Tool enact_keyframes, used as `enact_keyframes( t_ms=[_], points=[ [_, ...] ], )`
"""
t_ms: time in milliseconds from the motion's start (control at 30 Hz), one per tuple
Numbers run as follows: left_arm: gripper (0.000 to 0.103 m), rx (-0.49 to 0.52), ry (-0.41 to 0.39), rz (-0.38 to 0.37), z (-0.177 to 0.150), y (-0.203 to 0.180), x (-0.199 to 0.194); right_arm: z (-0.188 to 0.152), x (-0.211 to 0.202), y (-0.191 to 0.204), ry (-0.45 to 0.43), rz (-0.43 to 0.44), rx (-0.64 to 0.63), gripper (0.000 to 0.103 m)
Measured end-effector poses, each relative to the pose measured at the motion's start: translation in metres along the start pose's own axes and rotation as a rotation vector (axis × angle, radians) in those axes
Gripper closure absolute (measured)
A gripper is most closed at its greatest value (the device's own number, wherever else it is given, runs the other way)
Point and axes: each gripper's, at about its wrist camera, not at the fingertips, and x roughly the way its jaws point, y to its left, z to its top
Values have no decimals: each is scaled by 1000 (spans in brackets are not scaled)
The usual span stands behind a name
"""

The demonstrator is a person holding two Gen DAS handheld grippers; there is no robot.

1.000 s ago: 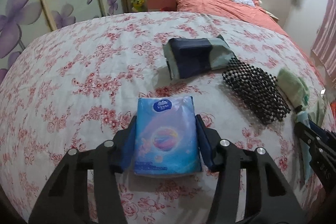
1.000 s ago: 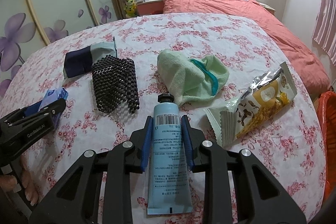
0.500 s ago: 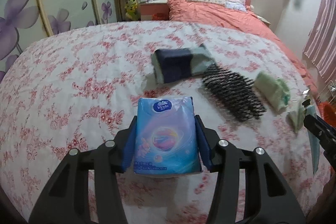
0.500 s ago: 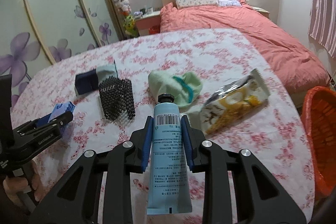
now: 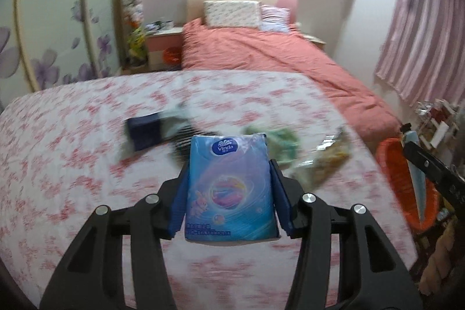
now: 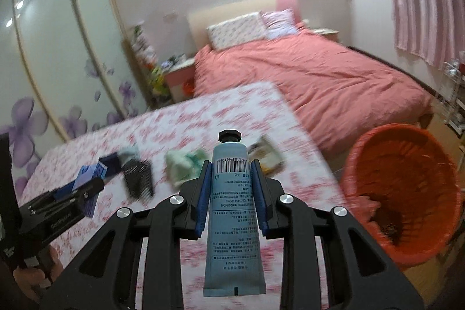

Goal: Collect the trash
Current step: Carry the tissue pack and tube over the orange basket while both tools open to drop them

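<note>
Beside the floral-covered bed (image 6: 162, 132), the orange basket (image 6: 407, 188) is seen right of the tube (image 6: 234, 211) clenched in the right claw (image 6: 231, 167), while the tissue pack (image 5: 231, 188), farther off, is gripped by the left claw (image 5: 229, 167).

One tissue pack (image 5: 229, 188), one blue tube (image 6: 234, 211), one orange basket (image 6: 407, 193), one green cloth (image 6: 186, 164), one snack bag (image 6: 267, 156), one black mesh piece (image 6: 138, 176), two pillows (image 5: 232, 13).
</note>
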Motion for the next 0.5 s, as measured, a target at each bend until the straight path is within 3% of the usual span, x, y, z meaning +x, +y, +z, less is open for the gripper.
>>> enact_keyframes(
  t_ms=[200, 500],
  points=[
    [53, 57, -5, -135, 5, -70, -5, 3, -25, -55, -65, -102, 85, 75],
    [53, 183, 6, -337, 2, -185, 2, -1, -37, -127, -97, -189, 213, 75]
  ],
)
